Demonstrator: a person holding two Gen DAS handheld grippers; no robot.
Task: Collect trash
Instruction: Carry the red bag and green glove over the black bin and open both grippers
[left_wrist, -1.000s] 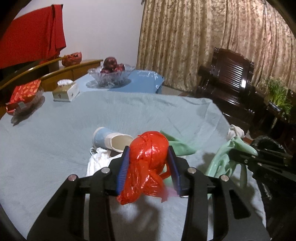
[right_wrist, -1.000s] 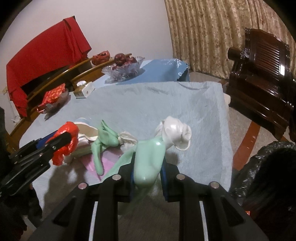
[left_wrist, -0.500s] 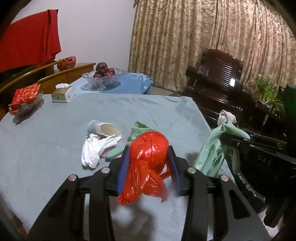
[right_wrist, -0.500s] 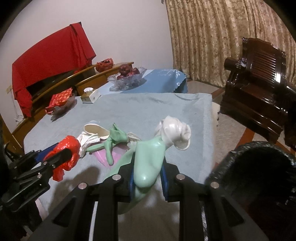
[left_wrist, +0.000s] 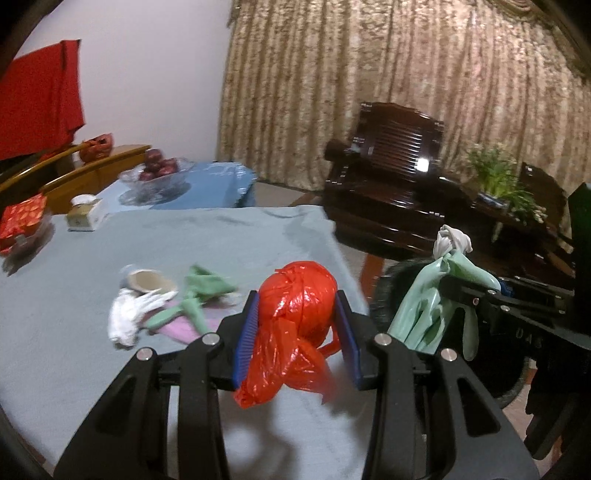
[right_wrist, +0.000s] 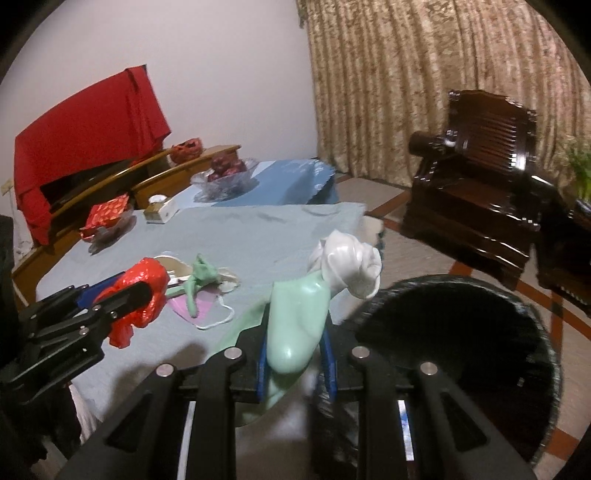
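Blue-grey cloth (left_wrist: 229, 236), soft and faintly creased, covers the table that fills the near ground of both views. Closest in, the left gripper (left_wrist: 297, 328) pinches a crumpled red plastic bag (left_wrist: 295, 317) between its ribbed blue pads (left_wrist: 245, 332); the bag is glossy and crinkled, balled at the top with a loose tail hanging below the jaws. The right gripper (right_wrist: 295, 354) is pressed onto a smooth, pale green plastic bag (right_wrist: 295, 325), rubbery in sheen, with a knotted white lump (right_wrist: 347, 266) at its upper end. Both bundles hang clear of the cloth. Just right of the green bundle sits a round bin (right_wrist: 461, 354) lined with a black bag, its mouth open beside the table's edge.

Further out on the cloth lies the remaining litter in a loose cluster: a tipped paper cup (left_wrist: 147, 282), a wad of white tissue (left_wrist: 127, 319), a twisted green scrap (left_wrist: 201, 291) and a pink face mask (right_wrist: 201, 306) with white loops. Near the far left edge rest a small tissue box (left_wrist: 85, 216) and a red patterned packet (left_wrist: 22, 218). Beyond stands a lower table under a blue cover carrying a glass bowl of dark red fruit (left_wrist: 159, 173). A dark, glossy carved wooden armchair (right_wrist: 476, 173) stands on the tiled floor, a red cloth (right_wrist: 88, 125) drapes over furniture at the wall, and heavy beige patterned curtains (left_wrist: 369, 74) close the background.
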